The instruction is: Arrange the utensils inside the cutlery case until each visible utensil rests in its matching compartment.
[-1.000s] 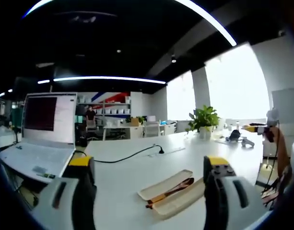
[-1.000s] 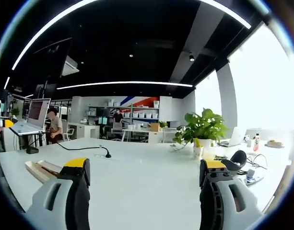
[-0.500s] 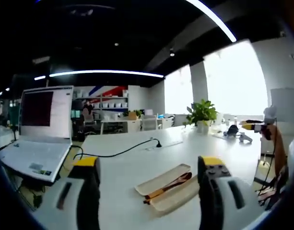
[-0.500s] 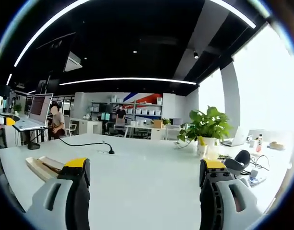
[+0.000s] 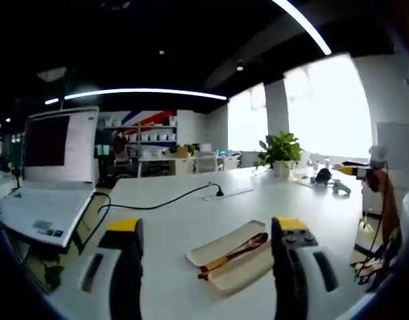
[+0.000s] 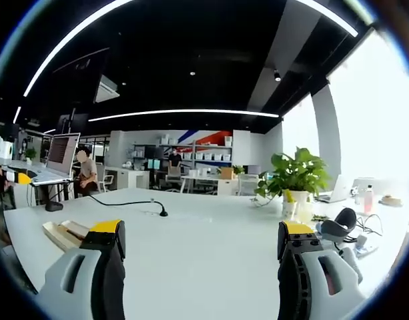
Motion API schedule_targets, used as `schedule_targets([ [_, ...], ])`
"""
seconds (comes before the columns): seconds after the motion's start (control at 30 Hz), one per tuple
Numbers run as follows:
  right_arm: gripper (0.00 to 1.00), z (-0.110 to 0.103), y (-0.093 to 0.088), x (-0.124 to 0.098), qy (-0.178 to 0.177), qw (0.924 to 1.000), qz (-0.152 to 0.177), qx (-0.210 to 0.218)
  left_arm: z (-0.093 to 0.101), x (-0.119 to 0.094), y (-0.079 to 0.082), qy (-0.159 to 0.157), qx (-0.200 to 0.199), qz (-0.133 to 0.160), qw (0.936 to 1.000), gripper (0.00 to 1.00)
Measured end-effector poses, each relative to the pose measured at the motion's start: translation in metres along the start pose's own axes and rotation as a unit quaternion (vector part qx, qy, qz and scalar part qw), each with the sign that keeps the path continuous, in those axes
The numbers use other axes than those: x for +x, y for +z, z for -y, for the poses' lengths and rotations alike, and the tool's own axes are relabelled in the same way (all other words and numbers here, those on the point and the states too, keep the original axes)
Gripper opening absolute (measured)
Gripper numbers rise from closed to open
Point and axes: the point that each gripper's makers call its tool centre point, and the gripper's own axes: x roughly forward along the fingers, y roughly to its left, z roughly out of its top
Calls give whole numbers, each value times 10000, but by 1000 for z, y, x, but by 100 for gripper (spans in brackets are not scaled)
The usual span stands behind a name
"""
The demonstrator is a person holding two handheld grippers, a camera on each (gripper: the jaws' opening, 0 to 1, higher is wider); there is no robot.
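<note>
Holding both my jaws wide and empty above the white surface (image 5: 177, 227), I have not touched the long beige cutlery case (image 5: 232, 257) with its brown wooden spoon (image 5: 234, 252) yet.

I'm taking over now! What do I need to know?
Left gripper: open, holding nothing, above the table, facing the case.
Right gripper: open, holding nothing; the case lies off to its left.
The case lies open, two halves side by side. A wooden spoon lies along it; other utensils are too small to tell.
Nothing gripped yet. Left: check each utensil sits in its slot.
</note>
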Motion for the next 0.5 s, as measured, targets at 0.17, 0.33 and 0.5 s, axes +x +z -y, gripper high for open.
schedule_targets([
  [0.17,99,-10,1,2,143,9999,27,-1,0,-3,4,136,437,19,9989,81],
  [0.33,99,-20,-1,9,327,9994,-36,-92,3,0,-1,6,633,-86,9980,74],
  [0.5,99,-22,-3,18,411,9985,-181,-322,-1,2,-9,-95,738,-278,9968,73],
])
